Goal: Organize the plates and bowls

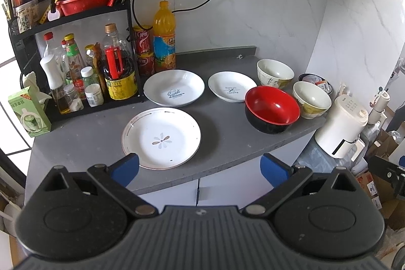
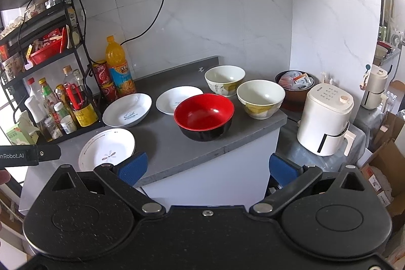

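Bright daylight, soft shadows, fisheye-warped edges.

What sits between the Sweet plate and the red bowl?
A smaller white plate, between the Sweet plate and the red bowl; both views show it.

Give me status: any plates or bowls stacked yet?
Nothing stacked. Flower plate, Sweet plate and small plate lie apart; red bowl and two cream bowls stand separately. Left gripper and right gripper are open, empty. All grouping remains.

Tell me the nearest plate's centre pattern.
A grey flower motif on the white plate, clearest in the left wrist view.
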Tool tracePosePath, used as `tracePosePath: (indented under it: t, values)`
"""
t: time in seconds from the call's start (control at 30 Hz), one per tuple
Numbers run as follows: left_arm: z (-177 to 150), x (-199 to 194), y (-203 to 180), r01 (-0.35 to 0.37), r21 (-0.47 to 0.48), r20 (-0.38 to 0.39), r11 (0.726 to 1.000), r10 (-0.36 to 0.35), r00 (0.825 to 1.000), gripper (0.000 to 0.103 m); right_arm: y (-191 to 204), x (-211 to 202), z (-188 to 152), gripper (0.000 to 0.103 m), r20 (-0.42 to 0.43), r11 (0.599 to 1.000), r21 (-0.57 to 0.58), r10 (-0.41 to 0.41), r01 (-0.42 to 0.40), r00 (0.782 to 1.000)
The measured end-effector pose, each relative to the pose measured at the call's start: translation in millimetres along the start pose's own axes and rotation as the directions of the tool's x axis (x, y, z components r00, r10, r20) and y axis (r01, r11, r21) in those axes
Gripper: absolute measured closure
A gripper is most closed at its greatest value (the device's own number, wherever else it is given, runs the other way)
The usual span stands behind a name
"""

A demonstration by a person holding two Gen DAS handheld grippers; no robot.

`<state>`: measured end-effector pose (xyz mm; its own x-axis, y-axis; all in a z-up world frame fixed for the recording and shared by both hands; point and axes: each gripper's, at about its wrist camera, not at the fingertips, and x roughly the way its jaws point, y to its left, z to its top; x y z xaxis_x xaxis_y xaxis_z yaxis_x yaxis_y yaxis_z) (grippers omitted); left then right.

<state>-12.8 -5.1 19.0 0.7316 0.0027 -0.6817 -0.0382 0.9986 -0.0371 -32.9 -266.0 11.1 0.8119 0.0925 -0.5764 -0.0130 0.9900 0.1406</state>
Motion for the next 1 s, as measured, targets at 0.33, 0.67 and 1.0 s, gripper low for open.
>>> tracePosePath:
  t: [0.33, 0.67, 1.0]
  values:
    - [0, -1, 0, -0.002, -0.005, 0.003, 1.000, 0.002, 1.000, 0.002, 0, 0, -3, 0.000, -0.003, 1.000, -0.004, -0.004, 0.004, 1.000]
    - [0, -2, 5, -0.010, -0.018, -0.004, 1.000, 0.010, 1.000, 0.002, 6, 1, -4, 0.000, -0.005, 1.000, -0.023, 0.015, -0.015, 1.000]
    - [-2, -3, 13, -0.022, -0.032, -0.007, 0.999, 0.022, 1.000, 0.002, 12, 2, -4, 0.000, -0.006, 0.999, -0.033, 0.020, -0.020, 1.000]
